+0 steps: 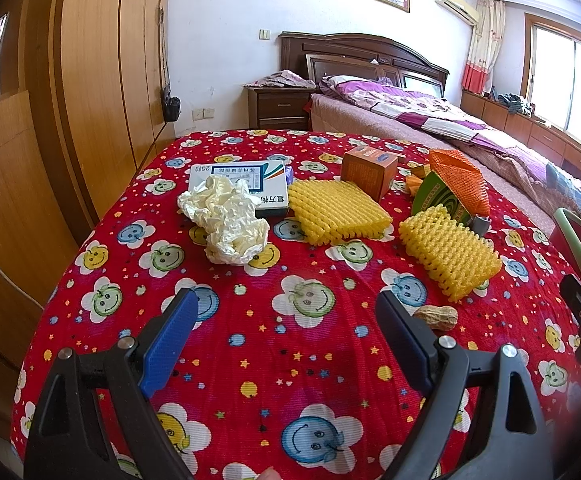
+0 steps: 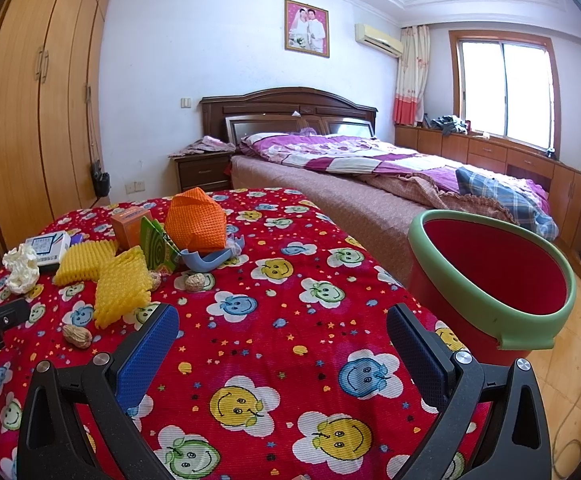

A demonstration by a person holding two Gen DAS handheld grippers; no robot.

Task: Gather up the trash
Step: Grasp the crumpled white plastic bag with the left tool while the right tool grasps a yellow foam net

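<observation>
Left gripper (image 1: 284,312): fingers wide, holding nothing.
Right gripper (image 2: 282,330): fingers wide, holding nothing.
Table (image 2: 290,280): crumpled paper (image 1: 226,222), yellow foam nets (image 1: 336,210), peanuts (image 1: 436,316).
Red bin (image 2: 490,276): beside table.

Two yellow foam nets (image 1: 338,212) (image 1: 448,252) lie on the tabletop, one orange net (image 2: 196,220), and one crumpled paper (image 1: 226,220). Boxes: one white (image 1: 242,184), one orange (image 1: 368,172), one green (image 1: 436,200). Three peanuts (image 2: 77,336) (image 2: 195,282) (image 2: 154,280), one blue scoop (image 2: 206,262), one bin (image 2: 490,280).
</observation>
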